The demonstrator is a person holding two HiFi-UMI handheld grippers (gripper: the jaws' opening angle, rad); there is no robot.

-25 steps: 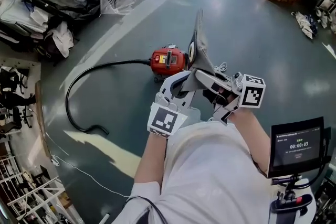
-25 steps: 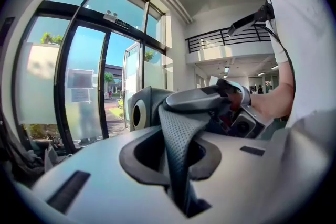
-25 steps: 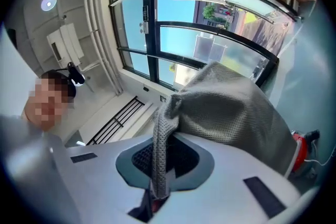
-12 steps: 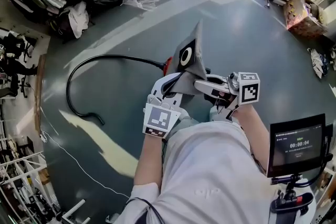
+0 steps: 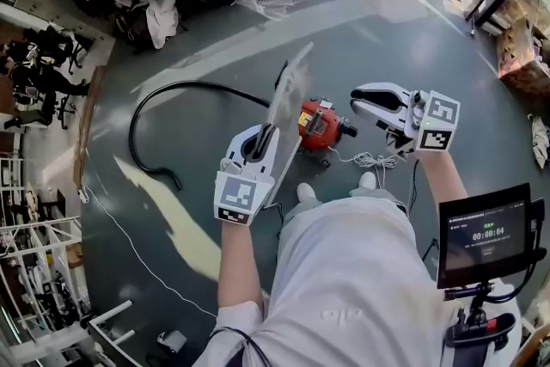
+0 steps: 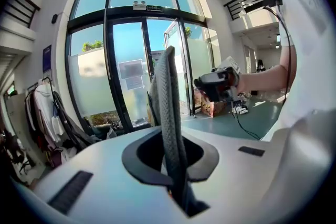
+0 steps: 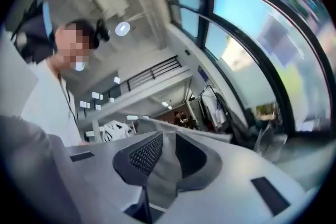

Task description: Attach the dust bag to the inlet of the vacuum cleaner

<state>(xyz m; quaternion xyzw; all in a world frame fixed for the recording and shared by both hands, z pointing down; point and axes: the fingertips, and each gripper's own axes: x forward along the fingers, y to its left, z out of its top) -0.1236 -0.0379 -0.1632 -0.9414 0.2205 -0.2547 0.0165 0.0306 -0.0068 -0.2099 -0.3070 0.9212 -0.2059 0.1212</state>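
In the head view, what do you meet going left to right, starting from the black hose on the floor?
In order: black hose → left gripper, jaws just closed on the dust bag → red vacuum cleaner → right gripper, jaws just opening, nothing between them → timer screen.

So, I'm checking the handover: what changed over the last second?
The left gripper closed on the dust bag and holds it alone. The right gripper let go, its jaws opening with nothing between them, and swung away rightward. The vacuum cleaner and hose stayed on the floor.
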